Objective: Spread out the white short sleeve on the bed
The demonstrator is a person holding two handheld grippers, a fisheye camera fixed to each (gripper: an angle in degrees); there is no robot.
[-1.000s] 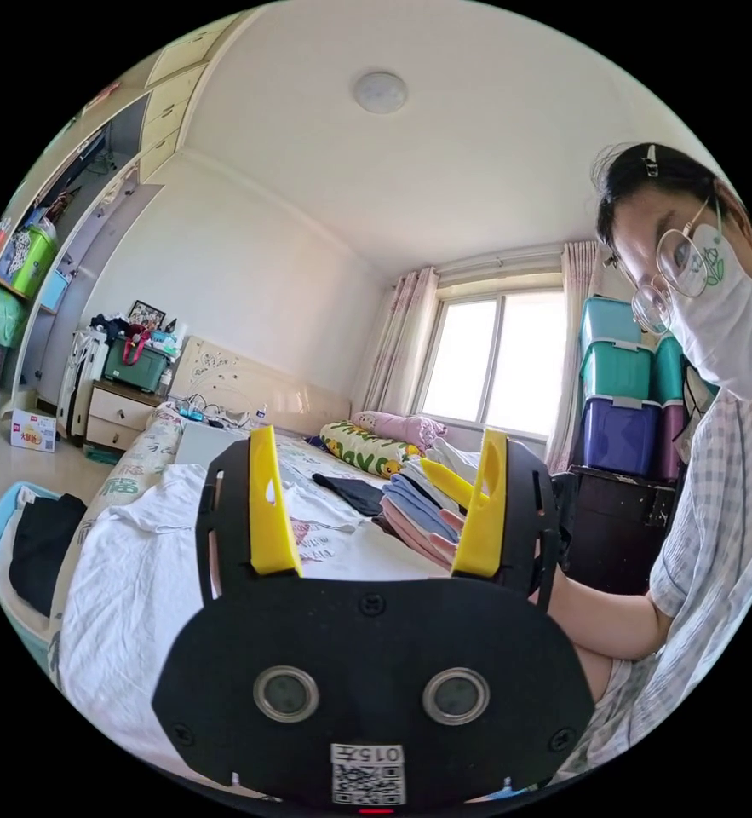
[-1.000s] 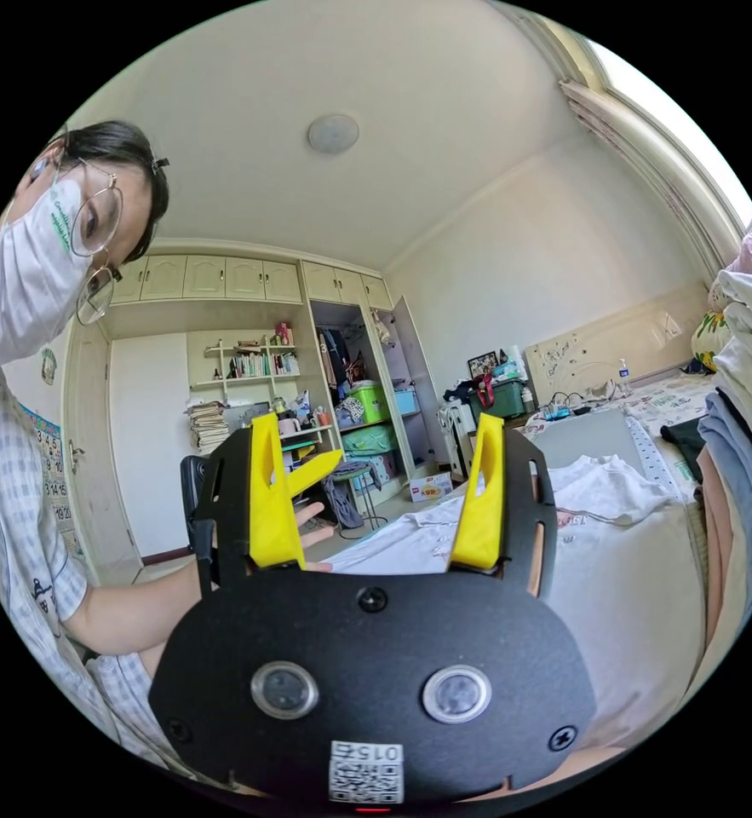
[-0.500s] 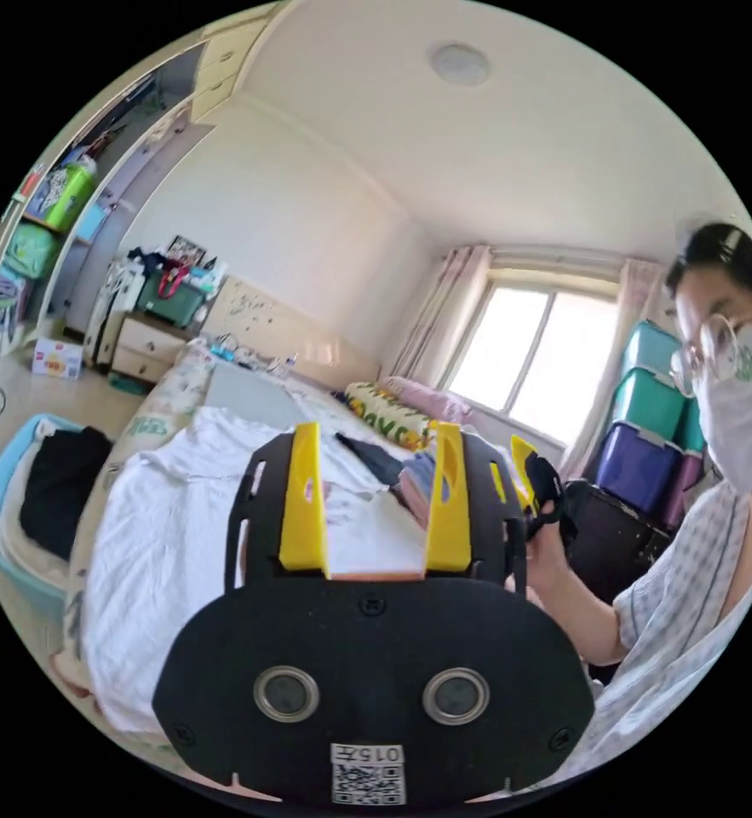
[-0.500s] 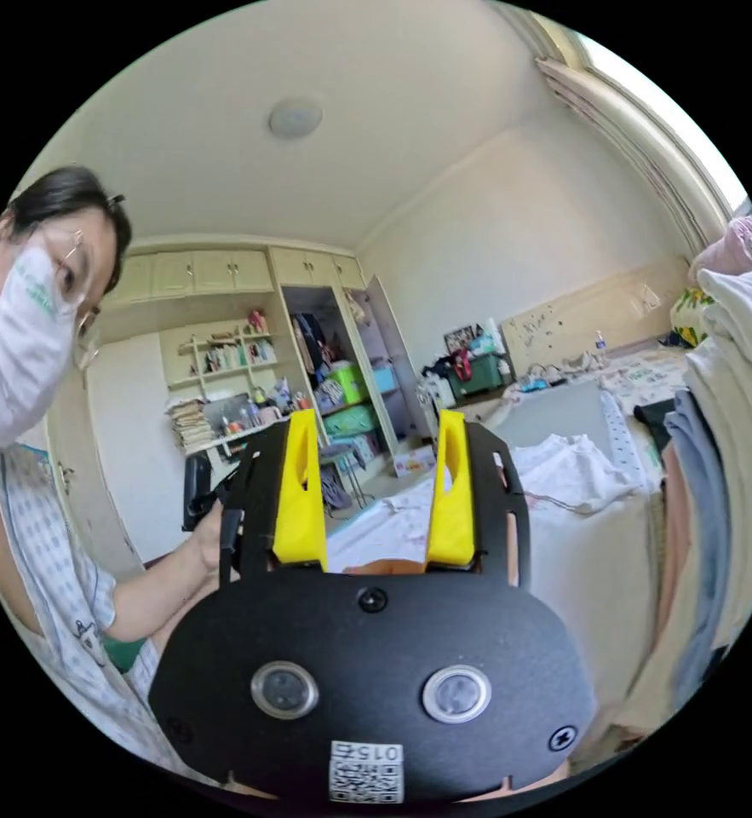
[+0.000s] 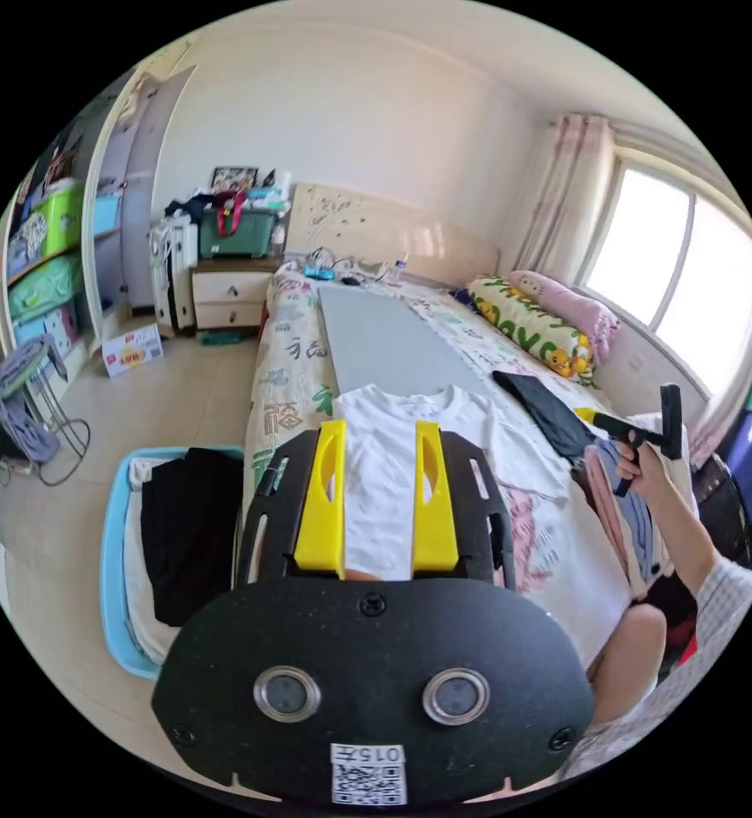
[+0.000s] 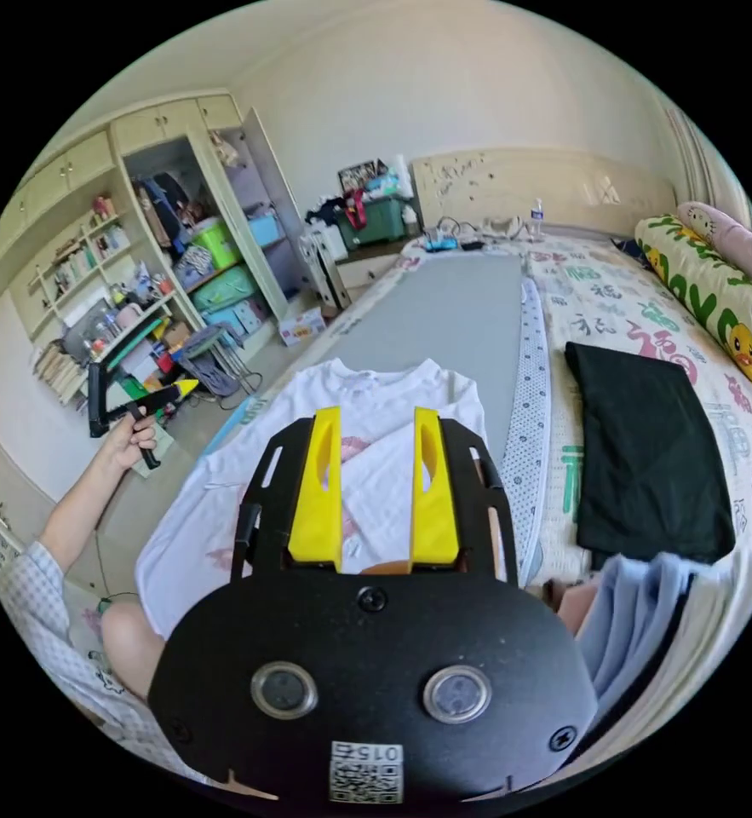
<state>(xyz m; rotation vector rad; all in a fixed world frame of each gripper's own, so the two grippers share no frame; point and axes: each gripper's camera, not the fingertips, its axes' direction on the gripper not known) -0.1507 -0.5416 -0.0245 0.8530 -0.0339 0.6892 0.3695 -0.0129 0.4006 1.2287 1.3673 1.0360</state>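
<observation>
On the bed (image 5: 290, 341), the white short sleeve (image 5: 393, 443) lies partly spread at the near end of a grey mat (image 6: 452, 315), collar toward twelve o'clock. Above it the left tool (image 5: 380, 490) hovers with jaws narrowly apart, gripping nothing. Likewise the right tool (image 6: 376, 486) stands slightly parted and empty. At three o'clock lies a black garment (image 6: 648, 452).
</observation>
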